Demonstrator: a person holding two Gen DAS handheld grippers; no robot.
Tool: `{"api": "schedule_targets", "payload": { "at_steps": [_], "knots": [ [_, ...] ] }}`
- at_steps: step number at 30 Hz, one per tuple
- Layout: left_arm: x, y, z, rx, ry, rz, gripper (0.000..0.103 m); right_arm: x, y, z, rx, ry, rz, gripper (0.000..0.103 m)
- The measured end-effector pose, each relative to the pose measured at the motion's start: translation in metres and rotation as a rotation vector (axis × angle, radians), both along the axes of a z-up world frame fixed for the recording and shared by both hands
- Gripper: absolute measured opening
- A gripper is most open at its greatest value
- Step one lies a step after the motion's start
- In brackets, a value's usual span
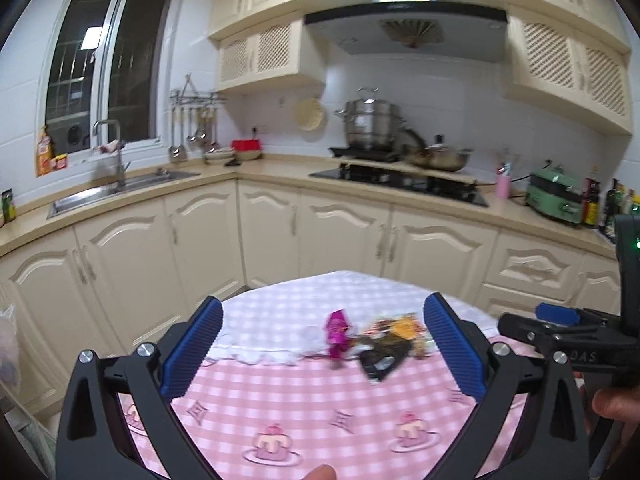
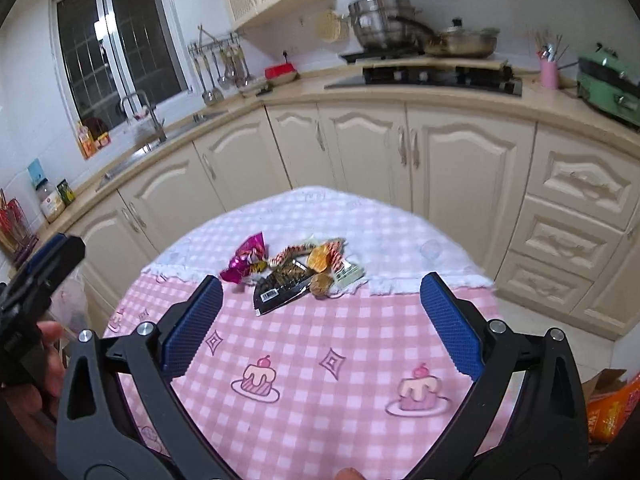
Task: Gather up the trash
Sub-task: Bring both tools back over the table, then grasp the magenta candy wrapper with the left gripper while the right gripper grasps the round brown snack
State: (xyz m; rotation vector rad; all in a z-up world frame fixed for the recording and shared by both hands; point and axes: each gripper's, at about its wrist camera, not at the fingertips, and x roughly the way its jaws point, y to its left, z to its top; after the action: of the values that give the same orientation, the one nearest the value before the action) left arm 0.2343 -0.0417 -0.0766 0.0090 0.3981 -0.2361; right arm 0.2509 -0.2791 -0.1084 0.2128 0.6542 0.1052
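From the left wrist view, the left gripper (image 1: 323, 334) is hanging above the table (image 1: 304, 408) with its ribbed blue pads spread wide and nothing between them. The table is wearing a soft pink-and-white checked cloth printed with little cakes, and a white checked cloth with a frilly edge is covering its far part. The trash pile (image 1: 376, 340) is lying where the two cloths meet, between the pads as seen from here but well ahead of them; blur is softening it. A crinkly magenta foil wrapper (image 1: 338, 332) is sitting at the pile's left end, with a flat black packet (image 1: 380, 358) beside it. The right gripper (image 1: 560, 326) is showing at the right edge. Behind the table, cream cabinets, a steel sink (image 1: 120, 190) and a black hob (image 1: 400, 184) carrying steel pots are lining the wall.

From the right wrist view, the right gripper (image 2: 321, 300) is also standing wide and empty over the pink cloth. The trash pile (image 2: 296, 270) is lying clear ahead, with nothing blocking the way. The magenta foil wrapper (image 2: 246, 258) is twisted at both ends; the black packet (image 2: 280, 286) is glossy with a white barcode label. Red-and-white striped wrappers and orange pieces are crowding behind it. An orange bag (image 2: 612, 412) is sitting low at the right.
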Motion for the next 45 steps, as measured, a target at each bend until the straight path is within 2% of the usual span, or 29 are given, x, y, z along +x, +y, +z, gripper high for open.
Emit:
{"api": "schedule_targets", "payload": {
  "at_steps": [4, 8, 11, 16, 18, 21, 24, 26, 27, 28, 29, 31, 32, 35, 37, 42, 45],
  "knots": [
    [0.033, 0.002, -0.018, 0.039, 0.055, 0.027, 0.098, 0.026, 0.009, -0.025, -0.018, 0.069, 0.025, 0.097],
    [0.069, -0.012, -0.046, 0.084, 0.138, 0.0, 0.098, 0.05, 0.01, -0.044, -0.023, 0.103, 0.007, 0.096],
    [0.089, -0.027, -0.061, 0.162, 0.16, -0.017, 0.098, 0.064, 0.011, -0.056, -0.044, 0.125, -0.005, 0.083],
    [0.126, -0.051, -0.092, 0.255, 0.23, -0.079, 0.098, 0.077, 0.013, -0.081, 0.036, 0.157, 0.021, 0.078],
    [0.138, -0.054, -0.108, 0.249, 0.266, -0.09, 0.098, 0.079, 0.014, -0.086, 0.046, 0.163, 0.029, 0.075],
    [0.155, -0.052, -0.125, 0.182, 0.362, -0.107, 0.098, 0.083, 0.011, -0.091, 0.046, 0.173, 0.024, 0.066],
    [0.161, -0.049, -0.125, 0.131, 0.359, -0.127, 0.098, 0.086, 0.008, -0.094, 0.058, 0.178, 0.021, 0.053],
    [0.164, -0.051, -0.129, 0.132, 0.373, -0.139, 0.098, 0.089, 0.01, -0.096, 0.059, 0.18, 0.027, 0.047],
    [0.165, -0.054, -0.131, 0.138, 0.38, -0.141, 0.095, 0.09, 0.011, -0.096, 0.055, 0.181, 0.03, 0.046],
    [0.165, -0.056, -0.132, 0.139, 0.384, -0.15, 0.081, 0.09, 0.013, -0.096, 0.053, 0.176, 0.033, 0.043],
    [0.167, -0.057, -0.134, 0.141, 0.396, -0.163, 0.075, 0.091, 0.015, -0.095, 0.05, 0.171, 0.034, 0.041],
    [0.171, -0.059, -0.138, 0.137, 0.425, -0.177, 0.043, 0.094, 0.018, -0.097, 0.035, 0.183, 0.033, 0.038],
    [0.173, -0.058, -0.14, 0.124, 0.441, -0.186, 0.04, 0.095, 0.02, -0.098, 0.031, 0.19, 0.032, 0.037],
    [0.172, -0.051, -0.14, 0.083, 0.438, -0.184, 0.039, 0.097, 0.019, -0.099, 0.028, 0.192, 0.023, 0.031],
    [0.17, -0.048, -0.137, 0.075, 0.421, -0.176, 0.039, 0.095, 0.015, -0.099, 0.044, 0.187, 0.01, 0.021],
    [0.156, -0.04, -0.127, 0.059, 0.357, -0.152, 0.039, 0.087, 0.003, -0.094, 0.119, 0.141, 0.005, 0.021],
    [0.147, -0.031, -0.122, 0.025, 0.343, -0.163, 0.039, 0.081, 0.002, -0.089, 0.12, 0.134, 0.013, 0.021]
  ]
}}
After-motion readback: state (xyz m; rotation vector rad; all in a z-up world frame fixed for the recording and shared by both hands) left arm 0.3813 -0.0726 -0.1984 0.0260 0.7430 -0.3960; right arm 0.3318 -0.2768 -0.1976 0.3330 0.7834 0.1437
